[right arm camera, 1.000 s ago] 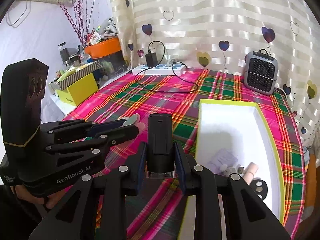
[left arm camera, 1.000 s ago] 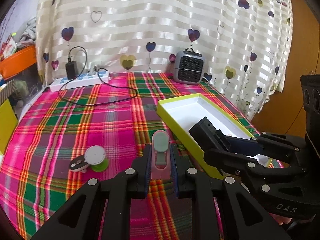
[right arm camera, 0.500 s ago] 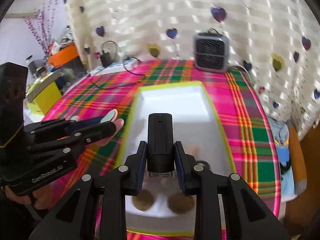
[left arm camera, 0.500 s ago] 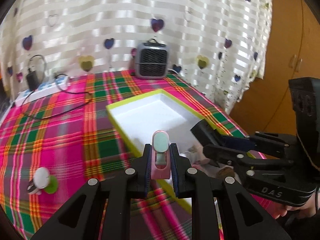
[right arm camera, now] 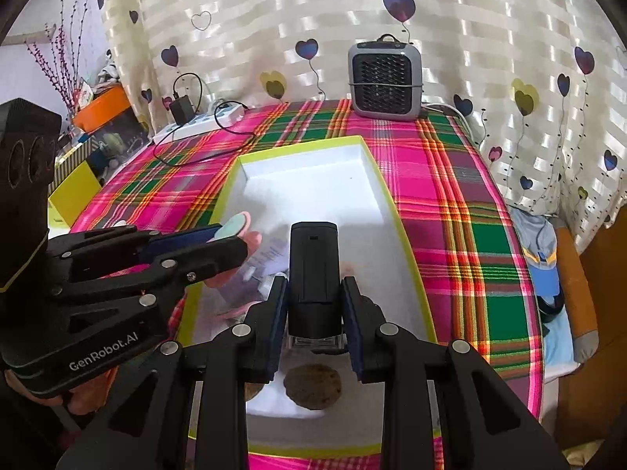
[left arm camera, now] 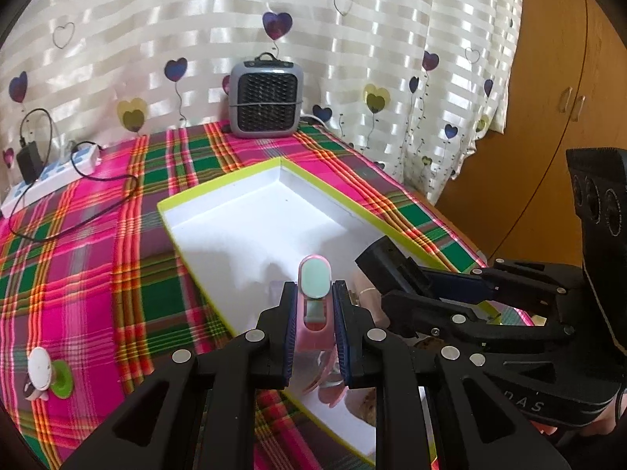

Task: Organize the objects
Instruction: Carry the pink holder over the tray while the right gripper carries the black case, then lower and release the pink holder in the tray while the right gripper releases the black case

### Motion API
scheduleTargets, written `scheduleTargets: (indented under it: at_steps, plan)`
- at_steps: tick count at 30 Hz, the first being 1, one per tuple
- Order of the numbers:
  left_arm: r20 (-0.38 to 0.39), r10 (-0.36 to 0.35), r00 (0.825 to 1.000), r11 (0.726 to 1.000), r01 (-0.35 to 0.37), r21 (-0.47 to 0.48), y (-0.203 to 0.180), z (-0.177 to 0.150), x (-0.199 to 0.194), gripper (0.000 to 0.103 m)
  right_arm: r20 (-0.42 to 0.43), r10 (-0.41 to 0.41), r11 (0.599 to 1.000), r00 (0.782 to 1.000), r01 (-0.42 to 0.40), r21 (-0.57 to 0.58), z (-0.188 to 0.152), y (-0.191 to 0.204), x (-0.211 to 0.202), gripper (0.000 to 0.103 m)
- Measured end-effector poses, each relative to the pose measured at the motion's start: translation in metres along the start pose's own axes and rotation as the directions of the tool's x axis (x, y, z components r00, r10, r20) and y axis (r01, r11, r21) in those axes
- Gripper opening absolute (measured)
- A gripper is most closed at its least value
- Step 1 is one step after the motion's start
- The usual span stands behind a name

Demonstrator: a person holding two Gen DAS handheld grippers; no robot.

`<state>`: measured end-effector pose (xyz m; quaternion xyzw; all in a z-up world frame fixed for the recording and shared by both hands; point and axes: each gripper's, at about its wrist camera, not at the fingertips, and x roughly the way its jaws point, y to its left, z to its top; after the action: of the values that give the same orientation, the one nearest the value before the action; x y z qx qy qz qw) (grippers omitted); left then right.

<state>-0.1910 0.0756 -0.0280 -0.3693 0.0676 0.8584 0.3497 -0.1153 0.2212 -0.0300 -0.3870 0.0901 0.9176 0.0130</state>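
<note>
Both of your hands have swung across the plaid-covered worktop [left arm camera: 98, 243] since a second ago, so each gripper now hangs over the shallow white box with the lime-green rim [left arm camera: 219, 192] instead of over bare cloth. Your left gripper [left arm camera: 313, 313] is clenched on a small pink clip-like object with a pale mint oval pad [left arm camera: 314, 293], which stands upright between the blue-lined pads and sits above the near part of the box. Your right gripper [right arm camera: 315, 305] grasps a black rectangular device with a clear base [right arm camera: 313, 270], held upright over the near half of the box; the pads press its sides. In the right wrist view, two brown round pieces [right arm camera: 312, 387] lie on the box floor just below that device, and some pale small items lie near the left gripper's tip, too blurred to identify. On the cloth to the left of the box, well apart from it, a white disc rests on a green round base [left arm camera: 47, 376]. A grey portable heater with a black grille [left arm camera: 266, 102] stands at the far edge of the worktop against the heart-patterned striped curtain [left arm camera: 274, 11], and a white power strip with a black adapter and cable [left arm camera: 51, 176] lies at the far left.
</note>
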Motion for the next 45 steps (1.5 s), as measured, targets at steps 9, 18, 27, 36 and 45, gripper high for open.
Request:
scheduleTargets:
  at_steps: [9, 18, 27, 36, 45]
  plan:
    - [-0.020, -0.009, 1.000, 1.000, 0.010, 0.012, -0.007, 0.005, 0.015, 0.016, -0.023, -0.040, 0.999, 0.999, 0.040, 0.010, 0.002, -0.008, 0.006, 0.028]
    - [-0.060, -0.008, 0.998, 1.000, 0.009, 0.008, -0.006, 0.010, 0.034, 0.016, -0.046, -0.071, 0.997, 0.996, 0.072, 0.012, 0.009, -0.015, 0.016, 0.028]
    - [-0.075, -0.002, 0.997, 1.000, 0.002, -0.001, -0.004, 0.011, 0.038, 0.018, -0.056, -0.096, 0.995, 0.994, 0.097, 0.002, 0.013, -0.016, 0.018, 0.029]
    - [-0.029, 0.004, 1.000, 1.000, -0.004, -0.009, -0.002, 0.013, 0.019, 0.026, 0.001, -0.091, 0.996, 0.996, 0.091, 0.011, 0.015, -0.012, -0.001, 0.034]
    - [0.020, 0.030, 0.999, 0.999, -0.030, -0.030, 0.008, 0.009, -0.007, 0.027, 0.045, -0.057, 0.998, 0.997, 0.058, -0.026, 0.017, 0.011, -0.013, 0.034]
